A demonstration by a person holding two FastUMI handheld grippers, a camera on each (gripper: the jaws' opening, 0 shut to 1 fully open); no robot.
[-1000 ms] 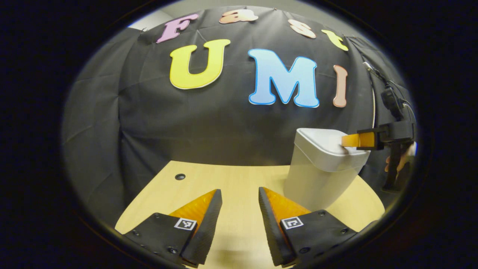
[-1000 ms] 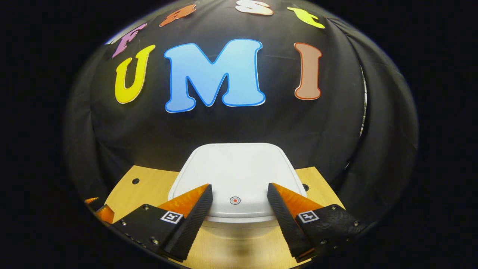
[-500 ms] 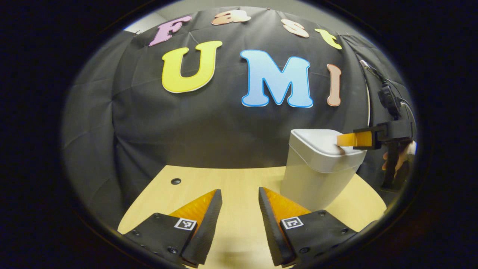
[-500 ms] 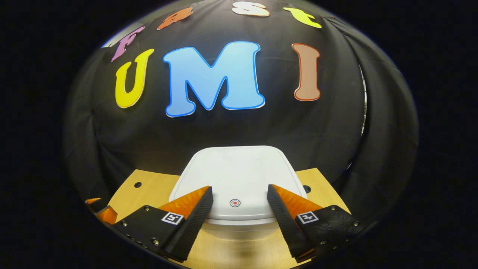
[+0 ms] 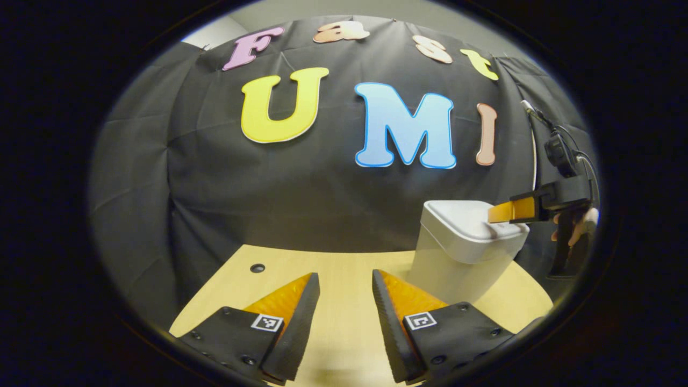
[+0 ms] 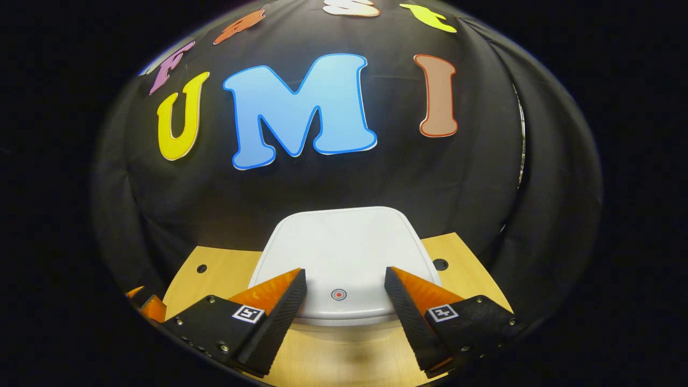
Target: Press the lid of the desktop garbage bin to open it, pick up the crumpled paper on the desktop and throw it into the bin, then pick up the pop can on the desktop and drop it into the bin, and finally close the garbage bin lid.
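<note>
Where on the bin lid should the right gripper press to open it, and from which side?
Press on the lid at the small round mark near its front edge, coming straight down from above. The lid lies flat and closed, and the right gripper hangs open over that edge, its fingers either side of the mark.

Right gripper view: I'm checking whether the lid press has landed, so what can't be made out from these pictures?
- Contact: in the right gripper view, the right gripper is open over the lid; whether it touches is unclear.
- Left gripper view: the right gripper's finger meets the bin at its lid edge; too small to judge pressing.
- Bin contents: hidden by the closed lid.
- Left gripper: open over the table.
</note>
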